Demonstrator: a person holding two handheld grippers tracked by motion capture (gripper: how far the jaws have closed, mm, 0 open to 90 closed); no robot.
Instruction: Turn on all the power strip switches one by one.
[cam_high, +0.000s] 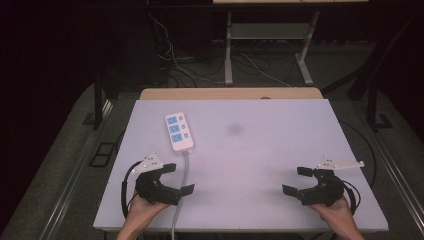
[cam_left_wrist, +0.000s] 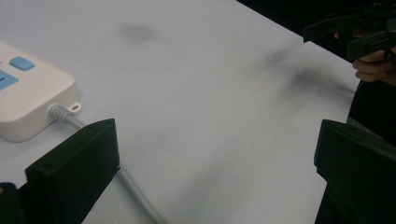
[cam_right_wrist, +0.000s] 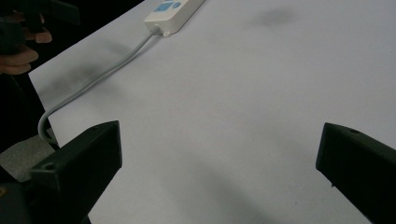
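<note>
A dark room is surrounding a pale worktop (cam_high: 260, 150), which is sitting on a grey floor (cam_high: 65, 150). A white-legged frame (cam_high: 265, 45) is standing beyond the far edge, with loose wires (cam_high: 200, 67) lying around its feet. A faint dark smudge (cam_high: 235, 129) is showing on the worktop near the middle.

The strip (cam_high: 179, 131), white with blue sockets, is lying in the left half of the worktop, its length running away from the person. Its grey cord (cam_high: 184, 175) is running back toward the near edge and passing over it.

The left tool (cam_high: 172, 179) is hovering at the near left corner, held in the left hand (cam_high: 142, 212), jaws standing wide apart with nothing between them. The strip is lying just beyond it, slightly to its right, and the cord is passing right by the tool's inner jaw; in the left gripper view the cord (cam_left_wrist: 135, 191) is running beside that jaw.

The right tool (cam_high: 300, 181) is hovering at the near right, held in the right hand (cam_high: 335, 210), jaws also spread wide and empty. It is well apart from the strip, with bare worktop between them.
</note>
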